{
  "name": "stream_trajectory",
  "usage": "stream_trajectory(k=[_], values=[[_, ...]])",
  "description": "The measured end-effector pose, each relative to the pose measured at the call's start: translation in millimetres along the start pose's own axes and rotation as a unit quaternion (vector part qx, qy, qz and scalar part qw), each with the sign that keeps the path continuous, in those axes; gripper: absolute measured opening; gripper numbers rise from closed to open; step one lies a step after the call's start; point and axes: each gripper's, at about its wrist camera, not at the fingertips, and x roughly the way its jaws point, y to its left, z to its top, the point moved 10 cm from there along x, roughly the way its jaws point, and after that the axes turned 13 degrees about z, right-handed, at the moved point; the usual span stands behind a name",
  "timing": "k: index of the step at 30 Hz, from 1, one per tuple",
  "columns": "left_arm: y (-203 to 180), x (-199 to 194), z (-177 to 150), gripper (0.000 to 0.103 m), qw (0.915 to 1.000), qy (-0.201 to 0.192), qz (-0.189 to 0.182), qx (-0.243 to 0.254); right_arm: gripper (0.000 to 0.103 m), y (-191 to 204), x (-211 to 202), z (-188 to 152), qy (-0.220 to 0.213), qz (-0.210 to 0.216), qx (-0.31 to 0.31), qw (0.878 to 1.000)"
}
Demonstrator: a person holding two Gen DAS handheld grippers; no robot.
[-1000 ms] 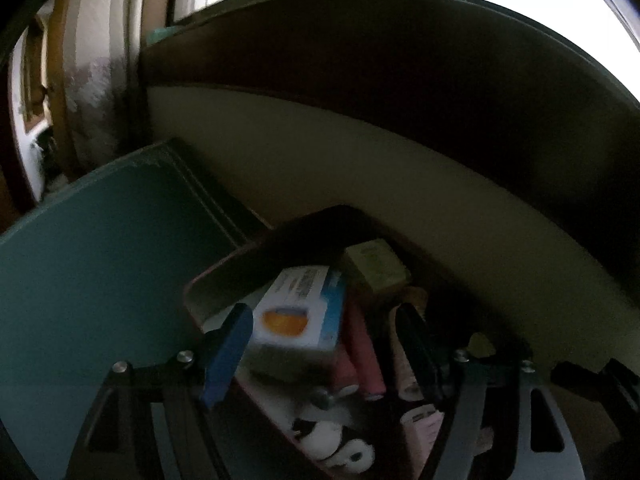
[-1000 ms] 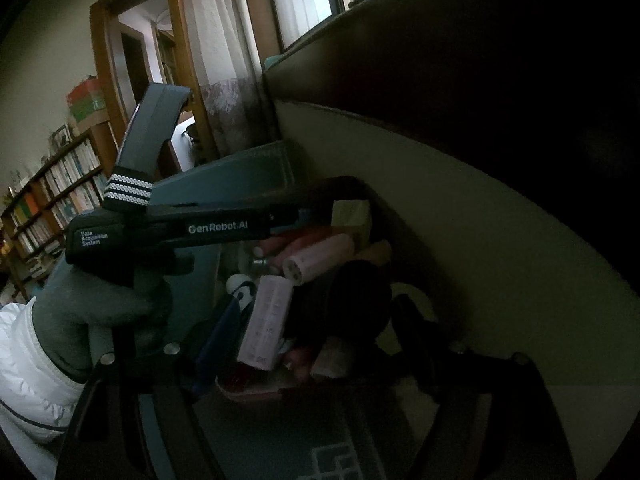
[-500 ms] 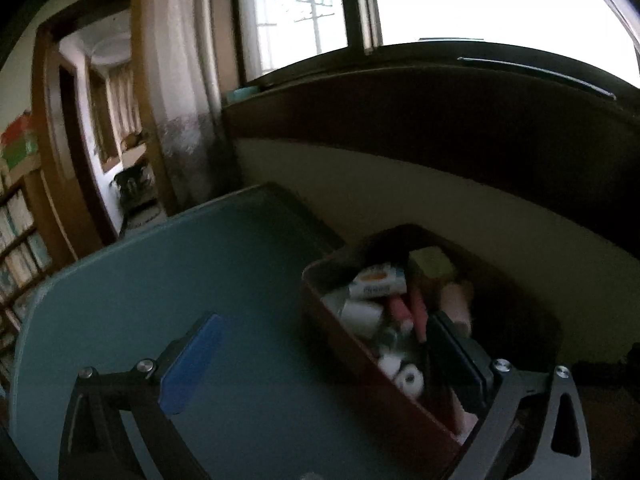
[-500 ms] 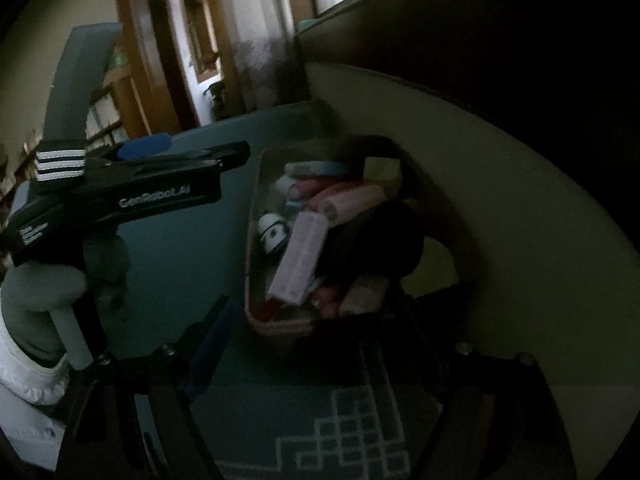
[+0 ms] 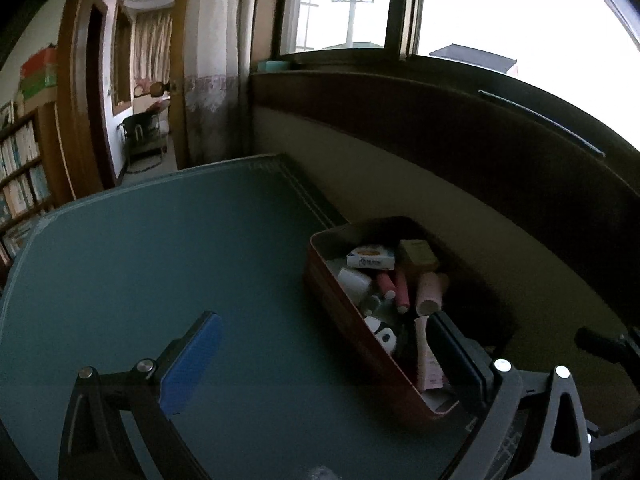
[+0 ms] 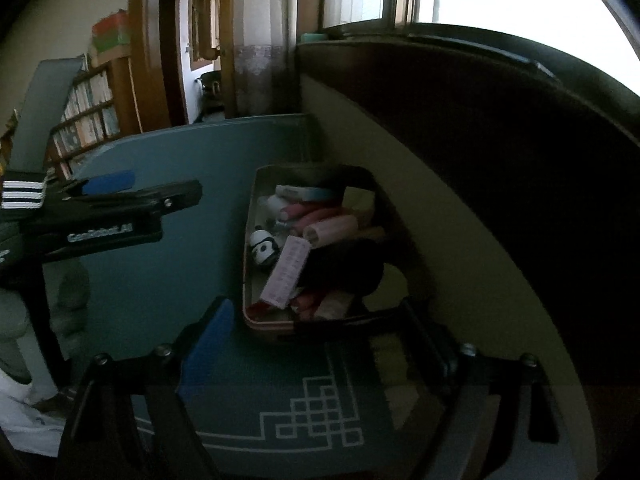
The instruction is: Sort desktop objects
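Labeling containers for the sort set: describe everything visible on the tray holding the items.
The tray is a shallow rectangular box with rounded corners, reddish-brown outside, pale inside; the material looks like metal or plastic, not certain. It sits flat on the teal table, close to the wall. It is crowded with small items, including a white carton, pink tubes and a panda figure. No hand-held gripper touches it.

Bright window (image 5: pixel 500 4) above a dark sill, pale curtain (image 5: pixel 216 60), wooden doorway (image 5: pixel 76 92), bookshelves (image 6: pixel 86 116) at left
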Motion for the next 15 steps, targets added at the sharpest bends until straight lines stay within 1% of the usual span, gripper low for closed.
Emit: stream_trajectory(k=[8,15], values=[[-3,1,-8,0.103,0.9996,0.009,0.021,0.017,0.089,0,2,6,0.010,0.001,0.000,1.000],[-6,7,-13,0.103,0.9994,0.024,0.011,0.021,0.089,-3,7,7,0.017,0.000,0.003,1.000]])
